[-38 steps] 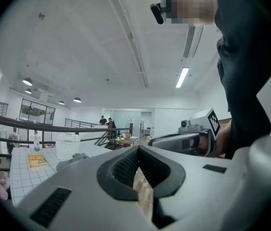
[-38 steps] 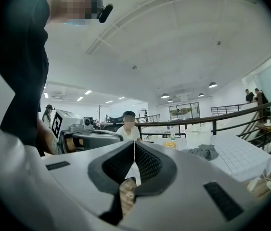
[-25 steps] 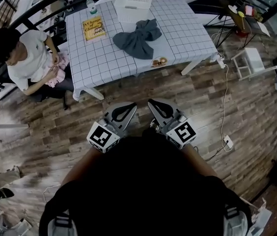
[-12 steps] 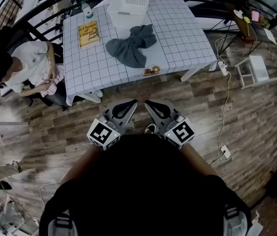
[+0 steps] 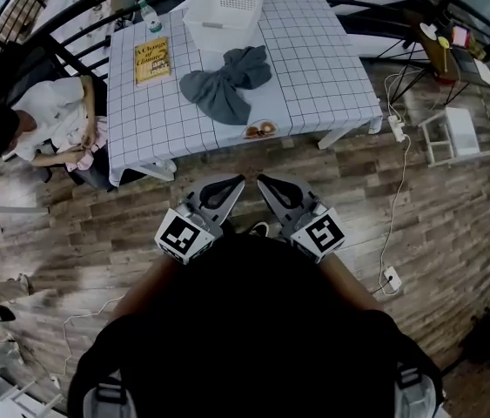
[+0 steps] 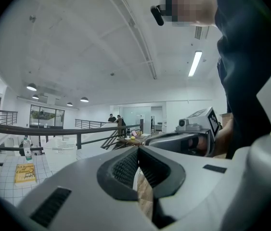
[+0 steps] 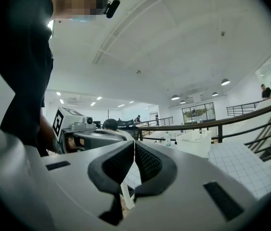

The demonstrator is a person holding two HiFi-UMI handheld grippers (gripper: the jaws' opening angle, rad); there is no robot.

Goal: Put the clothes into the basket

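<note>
My left gripper (image 5: pixel 236 183) and right gripper (image 5: pixel 265 182): jaws together, empty. Grey clothes (image 5: pixel 224 81), bunched bow-shaped, lie at the basket's (image 5: pixel 220 35) 6 o'clock.

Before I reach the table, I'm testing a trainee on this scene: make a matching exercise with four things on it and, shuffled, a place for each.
Things:
1. basket
2. book
3. grey garment
4. bottle

Places on the table, as the head view shows it:
A. far left corner, upright
B. middle, just nearer than the basket
C. far edge
D. left side, lying flat

Pairs: 1-C, 2-D, 3-B, 4-A
</note>
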